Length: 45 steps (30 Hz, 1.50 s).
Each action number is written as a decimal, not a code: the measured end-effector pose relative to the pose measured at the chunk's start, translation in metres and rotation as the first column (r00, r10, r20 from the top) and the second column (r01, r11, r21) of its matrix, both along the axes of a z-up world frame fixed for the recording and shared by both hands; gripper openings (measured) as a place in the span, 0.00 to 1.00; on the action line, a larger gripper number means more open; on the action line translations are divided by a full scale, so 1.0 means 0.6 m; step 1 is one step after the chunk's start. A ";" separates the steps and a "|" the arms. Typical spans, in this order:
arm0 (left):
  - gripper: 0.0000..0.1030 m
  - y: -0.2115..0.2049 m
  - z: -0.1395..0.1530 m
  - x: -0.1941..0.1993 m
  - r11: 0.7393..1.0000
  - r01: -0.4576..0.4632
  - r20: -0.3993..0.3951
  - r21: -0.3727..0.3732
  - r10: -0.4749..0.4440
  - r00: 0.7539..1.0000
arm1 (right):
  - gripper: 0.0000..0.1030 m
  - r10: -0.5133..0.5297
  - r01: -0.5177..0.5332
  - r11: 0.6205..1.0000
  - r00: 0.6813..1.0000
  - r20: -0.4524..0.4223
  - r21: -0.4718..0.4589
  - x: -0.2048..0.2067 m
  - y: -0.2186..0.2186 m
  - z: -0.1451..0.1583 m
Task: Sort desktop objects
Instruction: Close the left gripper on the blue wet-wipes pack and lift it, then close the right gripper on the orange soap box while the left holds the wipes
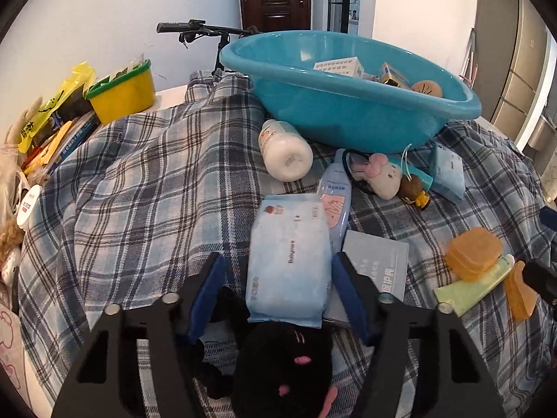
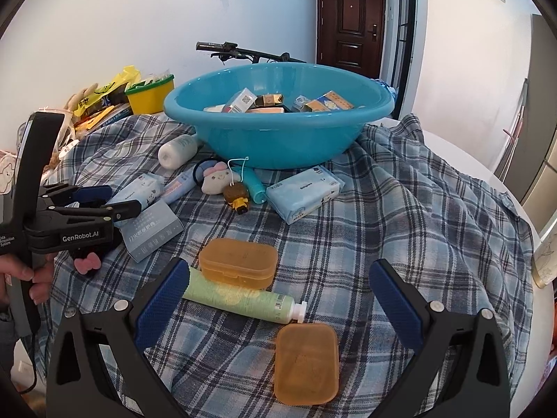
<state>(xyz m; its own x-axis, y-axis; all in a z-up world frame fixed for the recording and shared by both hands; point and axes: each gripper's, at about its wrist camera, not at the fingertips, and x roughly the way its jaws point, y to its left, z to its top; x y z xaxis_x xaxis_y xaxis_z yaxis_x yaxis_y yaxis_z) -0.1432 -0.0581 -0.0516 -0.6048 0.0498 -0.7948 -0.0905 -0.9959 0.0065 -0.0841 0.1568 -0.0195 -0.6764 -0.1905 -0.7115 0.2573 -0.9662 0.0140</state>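
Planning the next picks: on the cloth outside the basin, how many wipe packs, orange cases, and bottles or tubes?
Wipe packs: 2
Orange cases: 2
Bottles or tubes: 4
Total: 8

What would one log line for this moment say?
left gripper: astride light-blue soft wipes pack, grip unclear | right gripper: open above green plastic tube | blue plastic basin: holds boxes

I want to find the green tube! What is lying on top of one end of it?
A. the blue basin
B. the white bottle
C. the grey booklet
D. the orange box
D: in the right wrist view the orange box rests on the far end of the green tube.
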 end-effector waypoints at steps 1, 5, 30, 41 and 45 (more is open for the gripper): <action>0.50 -0.001 -0.001 -0.001 1.000 0.004 0.004 0.008 -0.004 1.000 | 0.99 0.001 -0.001 1.000 1.000 0.005 0.003 -0.002 -0.002 -0.001; 0.40 0.002 -0.005 -0.003 1.000 0.016 0.015 0.016 -0.017 1.000 | 0.99 0.014 -0.014 1.000 1.000 0.010 0.012 -0.002 -0.010 -0.001; 0.36 -0.015 0.093 0.084 0.999 0.001 -0.107 0.036 0.003 0.994 | 0.99 0.033 -0.034 0.999 0.999 0.025 0.011 -0.020 -0.054 -0.004; 0.36 -0.015 0.063 0.089 0.999 -0.005 -0.068 0.033 0.007 0.998 | 0.82 0.026 -0.029 0.999 0.997 0.074 0.042 -0.045 -0.065 -0.046; 0.37 -0.011 0.061 0.091 1.000 -0.008 -0.081 0.002 0.008 0.997 | 0.82 0.022 -0.025 0.999 0.997 0.078 0.047 -0.047 -0.065 -0.053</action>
